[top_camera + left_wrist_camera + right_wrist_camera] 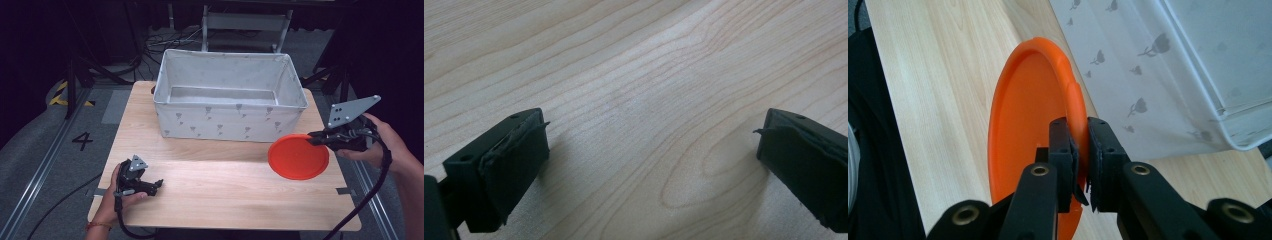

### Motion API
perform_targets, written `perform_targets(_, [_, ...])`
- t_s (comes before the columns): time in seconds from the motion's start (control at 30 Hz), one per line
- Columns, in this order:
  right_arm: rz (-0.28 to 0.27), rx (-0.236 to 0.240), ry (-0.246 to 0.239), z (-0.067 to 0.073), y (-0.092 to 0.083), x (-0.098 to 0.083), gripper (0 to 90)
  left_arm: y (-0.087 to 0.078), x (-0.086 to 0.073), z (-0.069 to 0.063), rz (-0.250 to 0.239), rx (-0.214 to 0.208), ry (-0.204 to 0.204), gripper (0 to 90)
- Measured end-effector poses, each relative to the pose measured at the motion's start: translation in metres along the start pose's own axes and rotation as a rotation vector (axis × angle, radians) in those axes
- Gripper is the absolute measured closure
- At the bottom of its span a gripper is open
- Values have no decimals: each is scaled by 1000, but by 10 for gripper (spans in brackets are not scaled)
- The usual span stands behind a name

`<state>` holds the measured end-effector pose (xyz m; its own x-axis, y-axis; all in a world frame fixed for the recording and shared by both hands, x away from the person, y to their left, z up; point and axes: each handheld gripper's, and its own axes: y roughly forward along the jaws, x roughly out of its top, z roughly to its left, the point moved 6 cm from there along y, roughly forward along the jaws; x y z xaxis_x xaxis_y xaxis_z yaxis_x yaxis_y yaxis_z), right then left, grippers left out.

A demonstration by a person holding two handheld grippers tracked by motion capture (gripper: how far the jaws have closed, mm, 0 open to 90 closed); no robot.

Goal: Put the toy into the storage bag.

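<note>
Gripping the orange plate (298, 156) by its rim, your right gripper (314, 138) has its two black jaws pinched together on the plate's edge; the right gripper view shows the rim of the plate (1023, 130) sandwiched between the pads just where the right gripper (1079, 150) closes. The plate is at the right side of the wooden table (215, 195), in front of the near right corner of the white fabric bin (227, 120), and tilted rather than lying flat. In the right gripper view the bin's patterned wall (1143, 65) stands just beside the plate. Your right hand (380, 142) carries this gripper near the table's right edge.

Your left gripper (150, 186) sits low over the near left part of the table, well apart from the plate, held by your left hand (117, 192). Its jaws stand wide apart with nothing between them: the left gripper view shows bare wood (644, 100) between the two pads (519, 160).
</note>
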<state>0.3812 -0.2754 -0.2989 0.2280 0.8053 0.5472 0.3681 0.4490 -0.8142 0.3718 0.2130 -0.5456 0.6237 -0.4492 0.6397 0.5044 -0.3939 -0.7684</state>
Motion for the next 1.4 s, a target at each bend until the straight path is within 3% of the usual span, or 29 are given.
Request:
perform_targets(0.93, [-28, -83, -12, -53, -47, 51, 824, 0, 0, 0, 0, 0, 1, 6])
perform_targets(1.4, [-31, -103, -12, -74, -51, 64, 824, 0, 0, 0, 0, -1, 4, 6])
